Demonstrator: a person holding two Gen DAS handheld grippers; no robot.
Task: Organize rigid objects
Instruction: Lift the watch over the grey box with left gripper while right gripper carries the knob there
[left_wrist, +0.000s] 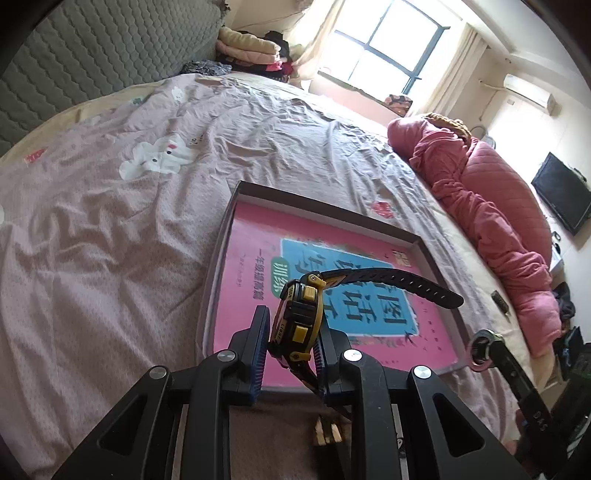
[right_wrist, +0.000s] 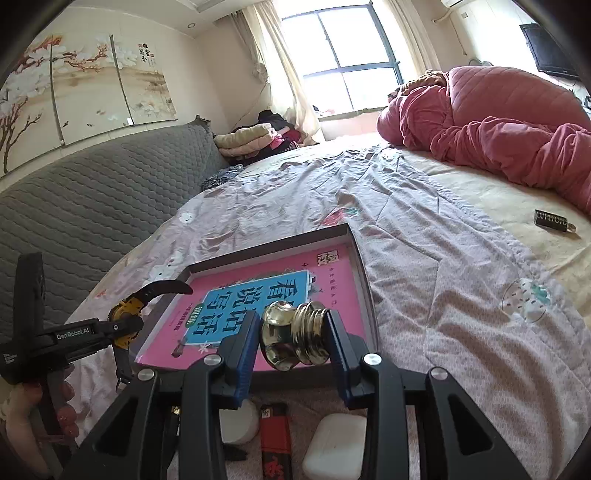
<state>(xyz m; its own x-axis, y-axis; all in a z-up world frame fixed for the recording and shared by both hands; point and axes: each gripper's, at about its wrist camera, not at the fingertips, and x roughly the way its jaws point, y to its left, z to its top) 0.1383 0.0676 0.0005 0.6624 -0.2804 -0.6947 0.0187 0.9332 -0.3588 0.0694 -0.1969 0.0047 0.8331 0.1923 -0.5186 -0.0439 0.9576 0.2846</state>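
Left wrist view
- Left claw (left_wrist: 291, 343): pinching the watch (left_wrist: 297, 321) by its black and yellow case, both blue pads pressed against it.
- Watch: held on edge above the near part of the tray (left_wrist: 236, 206); one strap reaches out over the tray to the right, the other hangs down between the fingers.
- Tray: shallow, dark-rimmed, lying on the bed (left_wrist: 110, 221); a pink book (left_wrist: 255, 266) with a blue panel fills its floor.
- Right claw (left_wrist: 484, 350): at the right edge, carrying the round fitting (left_wrist: 482, 349); its grip is not clear from this angle.
- Clip (left_wrist: 327, 432): small wooden piece on the bed under the left claw, partly hidden.
- Quilt (left_wrist: 491, 206): red, bunched along the far right side of the bed.

Right wrist view
- Right claw (right_wrist: 295, 341): pinching a brass fitting (right_wrist: 295, 336), one pad on each end; the threaded part faces right.
- Fitting: held above the near edge of the tray (right_wrist: 360, 266), over the book (right_wrist: 258, 295).
- Left claw (right_wrist: 125, 328): at the left, closed on the watch (right_wrist: 127, 317), beside the tray's left rim.
- Hand (right_wrist: 22, 413): grips the left tool's handle at the lower left.
- Bed (right_wrist: 443, 295), near edge: a red lighter (right_wrist: 275, 439), a white earbud case (right_wrist: 334, 446) and a white round item (right_wrist: 240, 424), side by side below the claw.
- Tag (right_wrist: 554, 221): small, dark, lying well apart to the right, near the quilt (right_wrist: 498, 122).
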